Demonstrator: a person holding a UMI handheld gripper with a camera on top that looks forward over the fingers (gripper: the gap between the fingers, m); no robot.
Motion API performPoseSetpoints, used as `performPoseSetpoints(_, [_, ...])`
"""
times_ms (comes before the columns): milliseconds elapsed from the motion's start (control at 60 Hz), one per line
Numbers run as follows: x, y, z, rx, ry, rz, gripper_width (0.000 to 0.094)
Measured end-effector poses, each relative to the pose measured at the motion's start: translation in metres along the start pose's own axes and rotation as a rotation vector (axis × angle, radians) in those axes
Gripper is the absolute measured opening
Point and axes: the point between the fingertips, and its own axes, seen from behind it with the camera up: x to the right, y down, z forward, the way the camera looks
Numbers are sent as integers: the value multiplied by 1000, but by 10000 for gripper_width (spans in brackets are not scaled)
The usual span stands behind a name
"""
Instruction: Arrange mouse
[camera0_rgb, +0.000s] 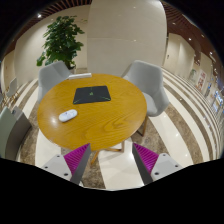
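Observation:
A white mouse (67, 115) lies on the left part of a round yellow wooden table (105, 120). A black mouse pad (92, 94) lies flat farther back, near the table's middle. My gripper (112, 160) is well short of the table, above the floor, with its pink-padded fingers (76, 156) spread wide apart and nothing between them. The mouse is beyond the left finger, and the pad is beyond both.
Grey chairs stand around the table: one behind it (55, 73), one at the right (150, 85), one at the near left (12, 125). A large white column (126, 30) and a green potted plant (62, 38) stand behind. The floor has pale striped tiles.

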Motion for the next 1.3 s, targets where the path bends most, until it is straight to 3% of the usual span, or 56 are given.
performPoseSetpoints(183, [-17,5,17,9,-48,-22,868])
performPoseSetpoints(200, [-35,-12,21,4,-51,-25,869])
performPoseSetpoints(683, [-188,-2,61,19,-242,-154,869])
performPoseSetpoints(1300, [-252,-39,197,7,-166,-83,869])
